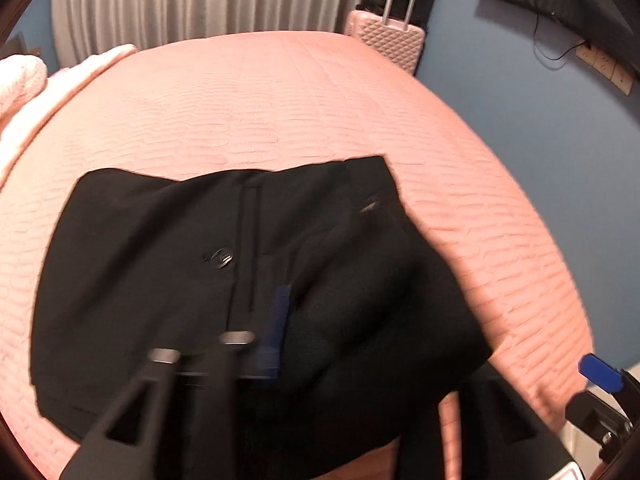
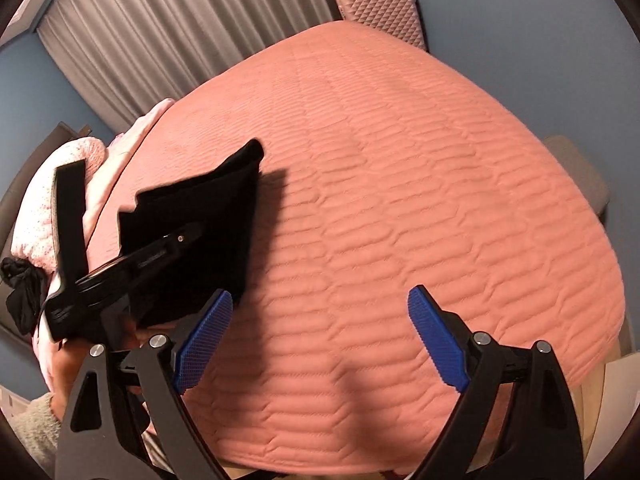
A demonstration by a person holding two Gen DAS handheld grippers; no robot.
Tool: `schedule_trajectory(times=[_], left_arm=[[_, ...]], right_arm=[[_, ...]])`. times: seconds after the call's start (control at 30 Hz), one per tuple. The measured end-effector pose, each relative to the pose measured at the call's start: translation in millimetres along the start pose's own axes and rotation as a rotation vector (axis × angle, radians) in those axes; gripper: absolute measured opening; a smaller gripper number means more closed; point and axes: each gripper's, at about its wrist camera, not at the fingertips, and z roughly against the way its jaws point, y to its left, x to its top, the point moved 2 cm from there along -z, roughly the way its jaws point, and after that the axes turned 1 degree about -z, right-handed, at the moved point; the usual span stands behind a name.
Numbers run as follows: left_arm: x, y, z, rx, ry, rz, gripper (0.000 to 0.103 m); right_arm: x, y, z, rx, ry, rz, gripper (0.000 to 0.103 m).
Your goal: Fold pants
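Left wrist view: blurry. The black pants (image 1: 160,260) lie on the pink bed (image 1: 280,100), right under and ahead of my left claw (image 1: 372,332). They are already doubled over, with the button (image 1: 219,259) and the waist just ahead of my fingers. One blue pad (image 1: 281,320) shows. As far as the blur lets me tell, the left claw is released and nothing is pinched in it. My right claw's pad (image 1: 600,372) peeks in far off to the right side, clear of the cloth.

Right wrist view: my right claw (image 2: 320,320) is spread wide with only bare bedspread between the pads. The pants (image 2: 224,220) are off to its left, their nearest edge just beside the left pad (image 2: 204,340), and my left claw hangs over them.

My guess at the step: regrasp for the next fold. To do it well:
- bring the right claw left onto the near edge
- pinch all layers, not just the top one
- take matching corners with both claws
- lift level and lay it over square
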Motion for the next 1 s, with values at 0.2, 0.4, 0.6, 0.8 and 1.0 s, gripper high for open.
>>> schedule_trajectory(times=[0.2, 0.4, 0.6, 0.8, 1.0], left_arm=[[13.3, -9.3, 23.8, -0.109, -0.032, 0.065, 0.066], [-8.7, 33.2, 98.8, -0.088, -0.131, 0.1, 0.066], [-48.8, 110.8, 154.9, 0.186, -0.18, 0.088, 0.066], [-95.2, 186.6, 177.2, 0.349, -0.081, 0.165, 0.067], [-121.7, 239.1, 177.9, 0.387, -0.033, 0.239, 0.067]], right_arm=[[13.0, 5.5, 5.9, -0.008, -0.03, 0.051, 0.088], [35.7, 49.7, 1.6, 0.008, -0.034, 0.198, 0.077], [48.6, 199.4, -99.6, 0.221, 0.18, 0.461, 0.031], [26.5, 290.9, -222.4, 0.149, 0.314, 0.611, 0.029], [58.8, 294.6, -210.2, 0.163, 0.201, 0.476, 0.026]])
